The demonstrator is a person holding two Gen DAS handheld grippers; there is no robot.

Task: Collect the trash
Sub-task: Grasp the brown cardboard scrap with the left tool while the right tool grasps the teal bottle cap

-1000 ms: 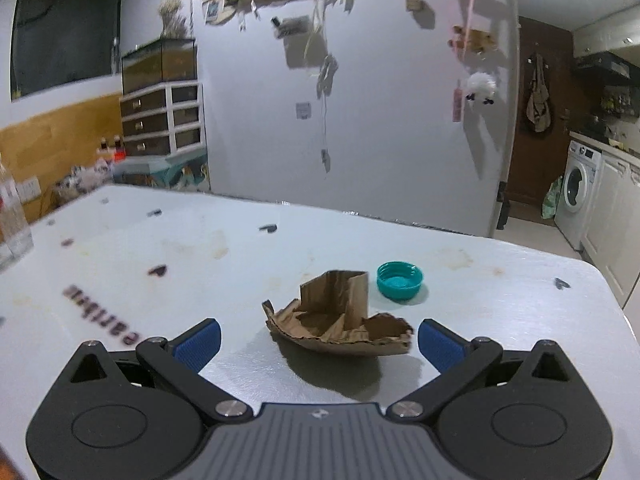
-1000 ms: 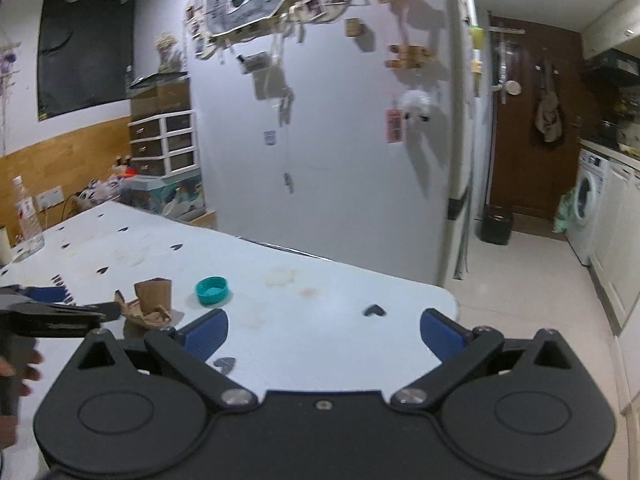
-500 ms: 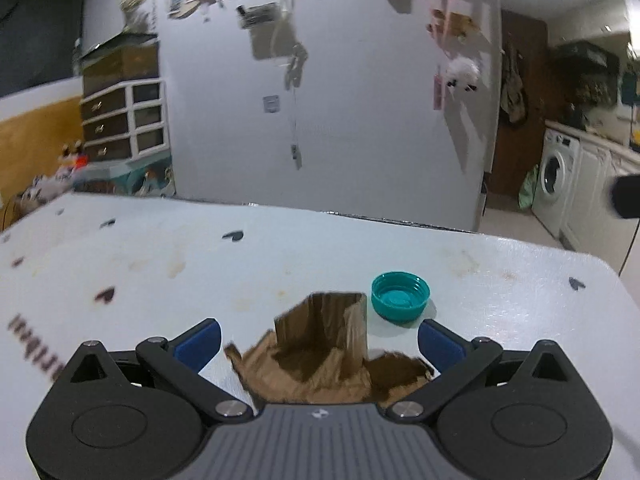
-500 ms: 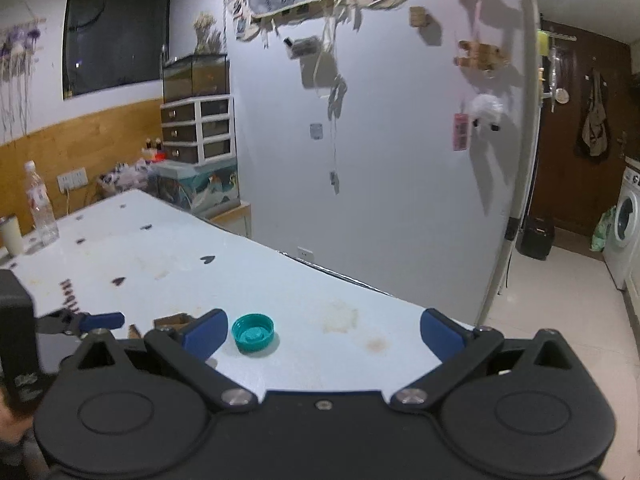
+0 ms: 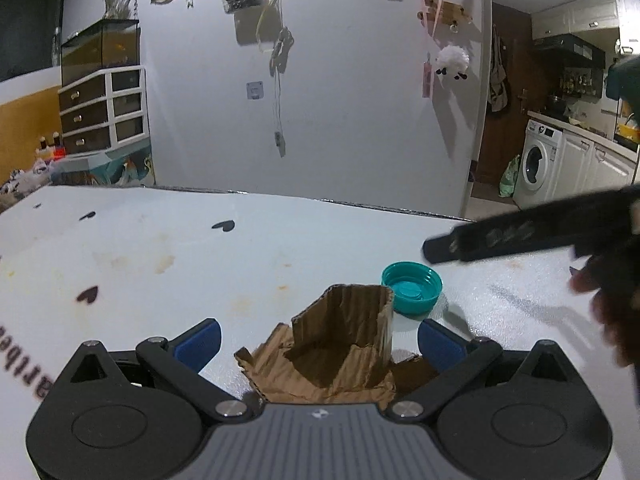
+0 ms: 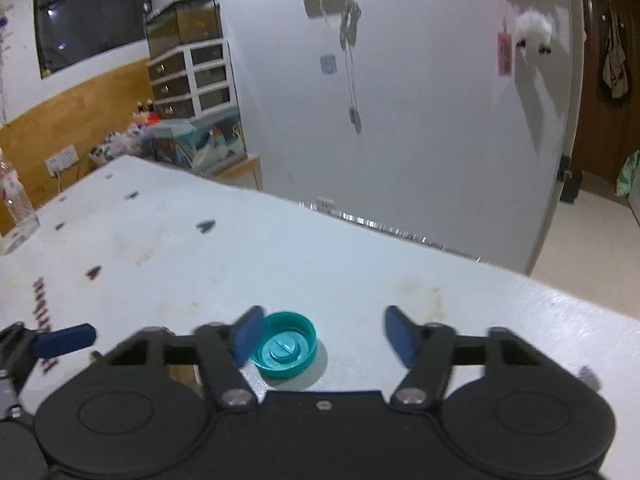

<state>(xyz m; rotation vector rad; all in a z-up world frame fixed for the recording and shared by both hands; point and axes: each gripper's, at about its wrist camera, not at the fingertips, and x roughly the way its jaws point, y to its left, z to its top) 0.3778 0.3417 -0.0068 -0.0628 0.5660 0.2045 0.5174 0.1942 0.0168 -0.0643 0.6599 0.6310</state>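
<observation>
A torn piece of brown cardboard lies on the white table, between the open fingers of my left gripper, which do not press it. A teal bottle cap, open side up, sits just beyond it to the right. In the right wrist view the cap lies between the fingers of my right gripper, close to the left finger; the jaws are open but narrower than before. The right gripper's finger shows over the cap in the left wrist view.
The table carries dark heart marks and stains. A plastic water bottle stands at its far left edge. Beyond the table's far edge are a white wall, a drawer unit and a washing machine.
My left gripper moved forward so the cardboard now lies between its fingers. My right gripper swung left and down over the teal cap, and its jaws narrowed.
</observation>
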